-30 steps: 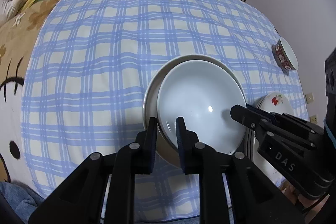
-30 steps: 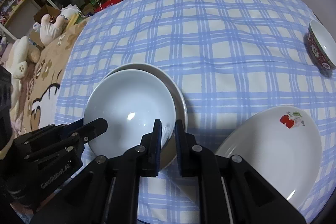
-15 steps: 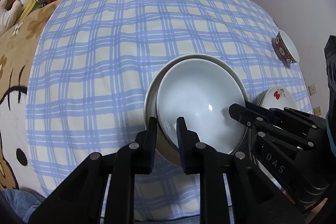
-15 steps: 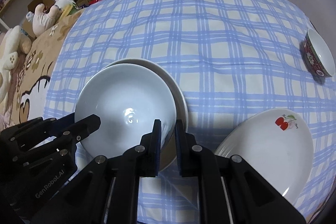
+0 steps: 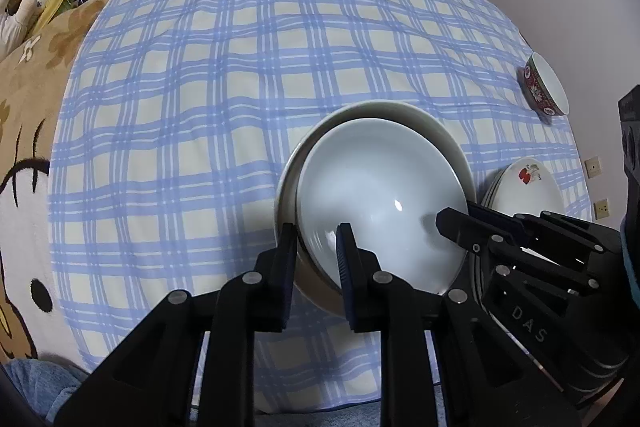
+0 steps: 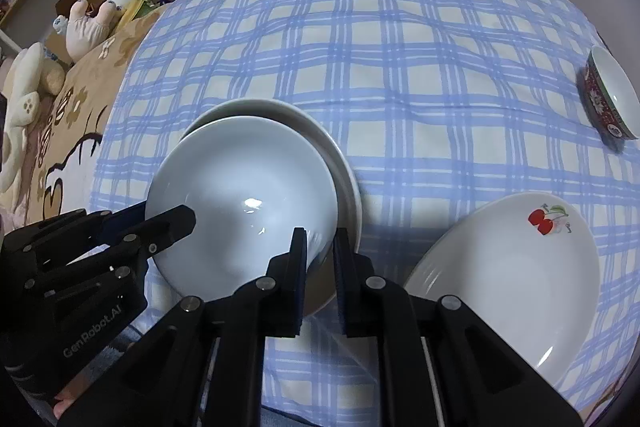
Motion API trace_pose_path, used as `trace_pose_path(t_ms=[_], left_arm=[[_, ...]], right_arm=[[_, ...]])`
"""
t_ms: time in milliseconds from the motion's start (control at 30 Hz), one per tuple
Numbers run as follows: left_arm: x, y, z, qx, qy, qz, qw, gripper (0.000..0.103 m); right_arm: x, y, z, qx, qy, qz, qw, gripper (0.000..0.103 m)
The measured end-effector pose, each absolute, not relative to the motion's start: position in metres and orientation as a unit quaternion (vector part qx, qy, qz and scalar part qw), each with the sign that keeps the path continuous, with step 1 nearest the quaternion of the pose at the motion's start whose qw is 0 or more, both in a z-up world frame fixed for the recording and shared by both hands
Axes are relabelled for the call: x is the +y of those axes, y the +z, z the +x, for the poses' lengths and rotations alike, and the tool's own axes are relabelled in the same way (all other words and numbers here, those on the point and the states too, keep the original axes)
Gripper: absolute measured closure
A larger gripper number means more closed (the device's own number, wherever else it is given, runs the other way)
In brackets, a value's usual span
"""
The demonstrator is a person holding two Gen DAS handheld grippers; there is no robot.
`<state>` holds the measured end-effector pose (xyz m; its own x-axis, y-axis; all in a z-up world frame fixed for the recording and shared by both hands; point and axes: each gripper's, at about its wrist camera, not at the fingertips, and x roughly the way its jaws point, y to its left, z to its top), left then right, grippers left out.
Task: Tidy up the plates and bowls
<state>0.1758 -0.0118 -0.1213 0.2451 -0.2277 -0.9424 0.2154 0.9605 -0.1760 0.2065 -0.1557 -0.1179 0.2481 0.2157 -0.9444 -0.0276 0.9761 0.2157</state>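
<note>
Both grippers are pinching the rim of one pale blue-white glazed ceramic bowl [image 5: 380, 195], the left gripper [image 5: 318, 259] gripping its near-left rim and the right gripper [image 6: 320, 261] its near-right rim, fingers [image 5: 286, 255] pressed onto the wall on each side. This bowl is sitting nested, slightly off-centre, in a larger cream ceramic bowl [image 6: 320, 139] on the bench's blue-and-white checked cloth [image 5: 224, 99]. A white oval plate with a cherry print [image 6: 520, 267] is lying just beside, and a small red-patterned bowl [image 6: 606, 99] is standing well apart near the far right edge.

lower plate [image 5: 434, 131]: mostly hidden under upper plate [image 5: 380, 187] | cherry plate [image 5: 520, 187]: near side behind right gripper [image 5: 456, 227]
</note>
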Motion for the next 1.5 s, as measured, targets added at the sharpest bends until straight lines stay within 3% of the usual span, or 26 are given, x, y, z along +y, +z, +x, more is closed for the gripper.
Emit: trace_pose_path(t_ms=[100, 233, 500, 567, 600, 633, 867, 1000, 1200, 1300, 1500], left_arm=[[-0.013, -0.122, 0.175, 0.596, -0.139, 0.000, 0.791, 0.082], [-0.017, -0.120, 0.175, 0.597, -0.152, 0.004, 0.788, 0.074], [-0.019, -0.121, 0.177, 0.605, -0.160, 0.004, 0.780, 0.070], [-0.020, -0.116, 0.175, 0.596, -0.155, 0.016, 0.788, 0.062], [-0.018, -0.111, 0.174, 0.582, -0.136, 0.032, 0.801, 0.049], [-0.017, -0.107, 0.173, 0.569, -0.124, 0.042, 0.812, 0.046], [-0.001, -0.106, 0.174, 0.569, -0.116, 0.034, 0.814, 0.046], [0.008, -0.100, 0.173, 0.561, -0.124, 0.004, 0.818, 0.041], [0.009, -0.085, 0.163, 0.519, -0.125, -0.012, 0.845, 0.024], [0.014, -0.080, 0.156, 0.504, -0.124, -0.023, 0.854, 0.018], [0.000, -0.084, 0.150, 0.493, -0.107, 0.006, 0.863, 0.013]], right_arm=[[-0.154, -0.116, 0.206, 0.605, 0.086, 0.076, 0.788, 0.083], [-0.155, -0.116, 0.207, 0.607, 0.094, 0.094, 0.784, 0.070], [-0.153, -0.111, 0.204, 0.606, 0.099, 0.089, 0.784, 0.070], [-0.153, -0.108, 0.202, 0.602, 0.097, 0.078, 0.789, 0.069], [-0.154, -0.106, 0.201, 0.600, 0.090, 0.069, 0.792, 0.065], [-0.154, -0.105, 0.201, 0.599, 0.083, 0.061, 0.794, 0.058], [-0.172, -0.104, 0.195, 0.591, 0.074, 0.087, 0.799, 0.054], [-0.186, -0.094, 0.186, 0.573, 0.053, 0.093, 0.813, 0.033], [-0.220, -0.078, 0.166, 0.550, 0.023, 0.105, 0.828, 0.029], [-0.240, -0.069, 0.152, 0.531, 0.004, 0.109, 0.840, 0.009], [-0.282, -0.060, 0.135, 0.519, -0.028, 0.148, 0.841, 0.008]])
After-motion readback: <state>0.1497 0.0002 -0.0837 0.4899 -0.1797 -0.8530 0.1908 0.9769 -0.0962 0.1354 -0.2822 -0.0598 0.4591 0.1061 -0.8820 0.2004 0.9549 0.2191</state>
